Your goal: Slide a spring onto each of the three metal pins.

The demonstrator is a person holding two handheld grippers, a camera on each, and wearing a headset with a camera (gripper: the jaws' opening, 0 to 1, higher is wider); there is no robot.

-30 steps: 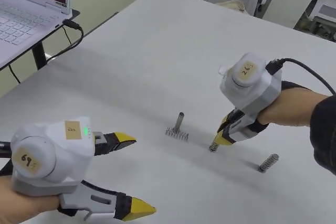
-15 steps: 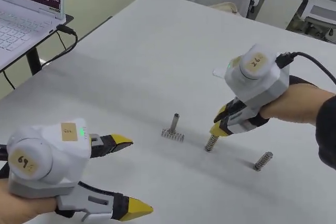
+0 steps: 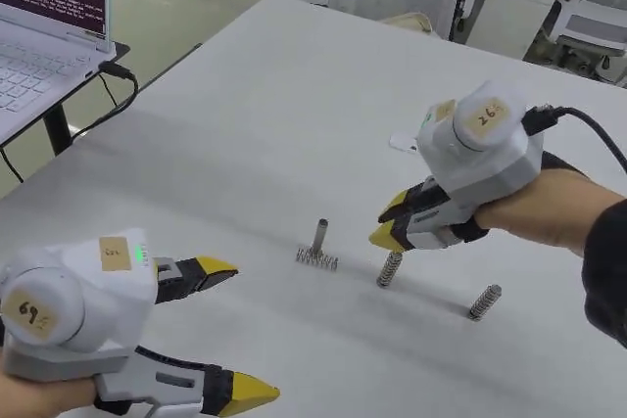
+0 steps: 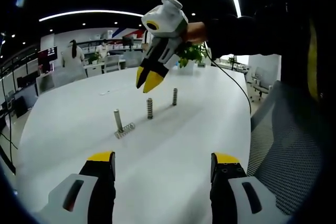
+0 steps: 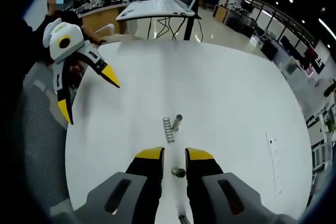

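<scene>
White table (image 3: 245, 124) viewed from above. Left gripper (image 3: 230, 330) held near left, jaws spread wide, nothing held. Right gripper (image 3: 389, 221) held just above spring-covered pin (image 3: 390, 268), jaws narrowly parted, nothing pinched. Bare pin (image 3: 319, 236) stood left of it, loose spring (image 3: 316, 258) laid at its base. Second spring-covered pin (image 3: 484, 301) stood right.

Three springs sit on one white tabletop (image 3: 255, 115) — a flat spring (image 3: 317, 259) lying down, a middle spring (image 3: 390, 268) standing, and an outer spring (image 3: 484, 301) standing too. One bare metal pin (image 3: 320, 235) is plain to see; whether pins run inside the two standing springs cannot be told. Two grippers are counted — the left gripper (image 3: 245, 330) and the right gripper (image 3: 385, 222) — each with two yellow-tipped jaws. One laptop (image 3: 39, 66) stands off to the side, with one dark cable (image 3: 116, 71) plugged in.
</scene>
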